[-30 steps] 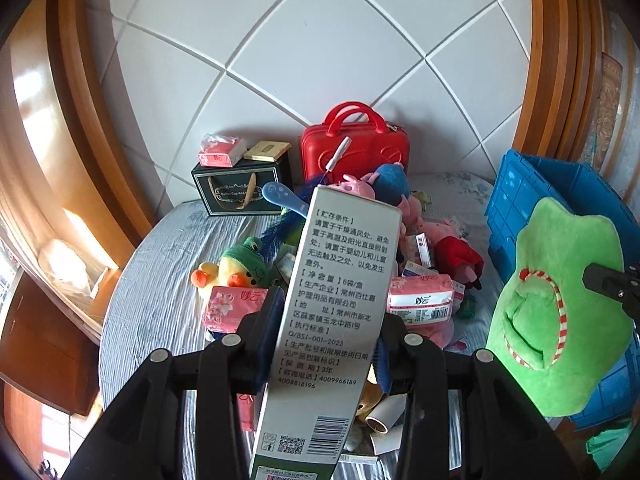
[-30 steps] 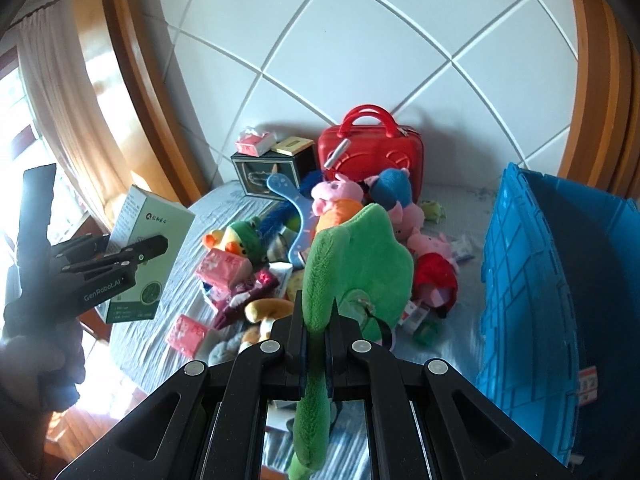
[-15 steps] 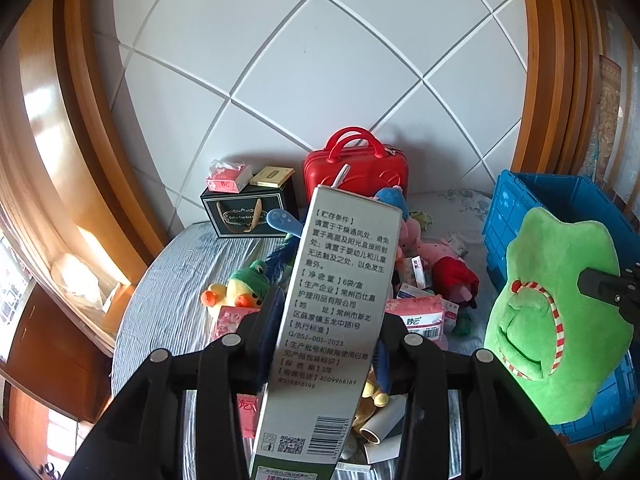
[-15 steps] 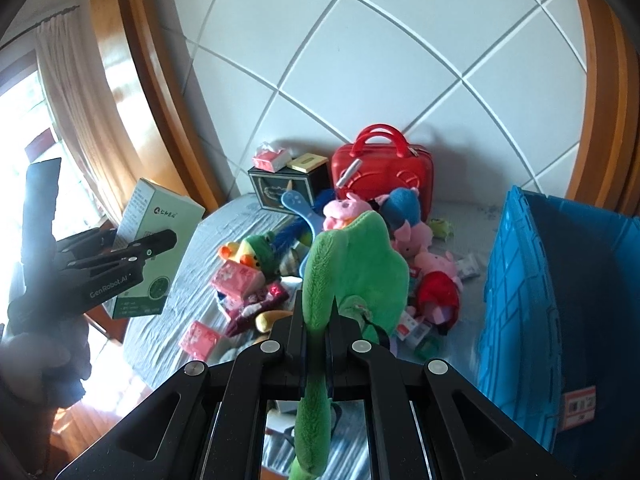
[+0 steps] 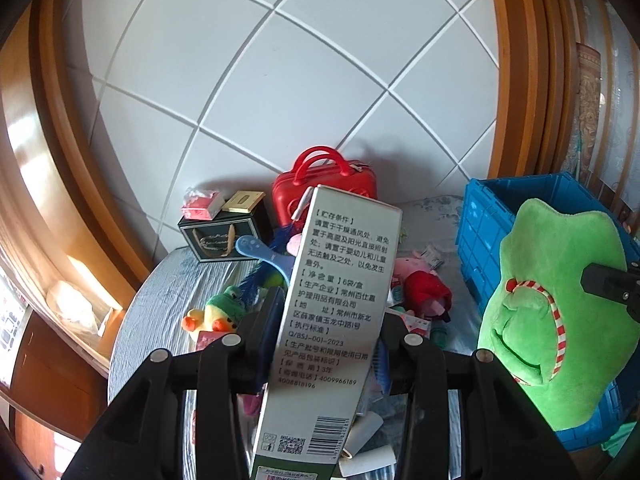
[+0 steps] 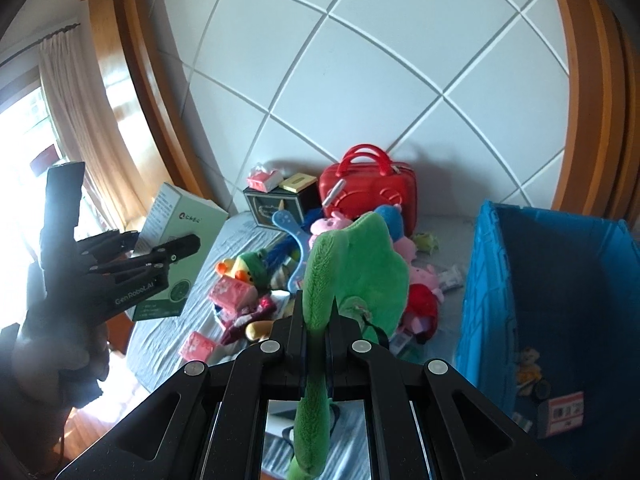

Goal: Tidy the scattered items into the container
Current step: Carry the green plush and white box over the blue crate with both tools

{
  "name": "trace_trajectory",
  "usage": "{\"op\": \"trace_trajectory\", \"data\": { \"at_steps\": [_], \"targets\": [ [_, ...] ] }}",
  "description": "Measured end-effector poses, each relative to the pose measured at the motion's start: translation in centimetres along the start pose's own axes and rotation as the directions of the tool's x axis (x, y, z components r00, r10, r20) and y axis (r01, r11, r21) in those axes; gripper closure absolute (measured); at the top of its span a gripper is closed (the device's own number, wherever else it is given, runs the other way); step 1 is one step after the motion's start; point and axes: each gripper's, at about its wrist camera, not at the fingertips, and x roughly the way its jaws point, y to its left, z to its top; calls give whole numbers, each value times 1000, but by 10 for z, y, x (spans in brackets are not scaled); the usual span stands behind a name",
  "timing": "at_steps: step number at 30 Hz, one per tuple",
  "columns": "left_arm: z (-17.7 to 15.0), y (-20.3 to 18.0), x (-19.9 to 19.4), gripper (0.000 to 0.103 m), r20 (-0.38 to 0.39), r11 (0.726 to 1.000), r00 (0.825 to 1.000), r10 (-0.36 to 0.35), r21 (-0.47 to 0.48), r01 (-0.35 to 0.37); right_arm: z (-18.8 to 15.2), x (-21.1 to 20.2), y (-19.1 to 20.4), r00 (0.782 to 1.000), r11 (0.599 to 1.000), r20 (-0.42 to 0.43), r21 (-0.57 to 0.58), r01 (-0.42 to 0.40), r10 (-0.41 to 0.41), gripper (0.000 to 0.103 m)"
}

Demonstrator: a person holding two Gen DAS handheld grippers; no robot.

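My left gripper (image 5: 326,320) is shut on a tall white and green carton (image 5: 340,304), held upright above the bed; the carton also shows in the right wrist view (image 6: 180,240). My right gripper (image 6: 316,312) is shut on a flat green plush toy (image 6: 356,264), also in the left wrist view (image 5: 560,312) in front of the blue crate. The blue crate (image 6: 560,280) stands at the right of the bed with a few small items on its floor. A pile of plush toys and packets (image 6: 280,280) lies on the grey bed cover (image 5: 168,292).
A red handbag (image 5: 324,188) and a dark gift box (image 5: 224,232) with small packets on top stand against the white padded headboard. A wooden frame curves on both sides. A low wooden cabinet (image 5: 48,360) is left of the bed.
Both grippers have risen with their loads; the bed and pile look lower and farther away. The crate's inside now shows more in the right wrist view.
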Motion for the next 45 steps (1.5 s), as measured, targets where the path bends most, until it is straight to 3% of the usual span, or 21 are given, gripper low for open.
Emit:
{"op": "trace_trajectory", "data": {
  "at_steps": [19, 36, 45],
  "targets": [
    [53, -160, -3, 64, 42, 979, 988, -148, 146, 140, -7, -86, -108, 990, 990, 82, 88, 112, -119, 97],
    [86, -327, 8, 64, 12, 898, 942, -335, 307, 316, -16, -151, -229, 951, 927, 100, 273, 258, -294, 97],
    [98, -380, 21, 64, -21, 850, 914, -406, 359, 386, -46, -173, -268, 924, 875, 51, 346, 340, -379, 97]
  ]
}}
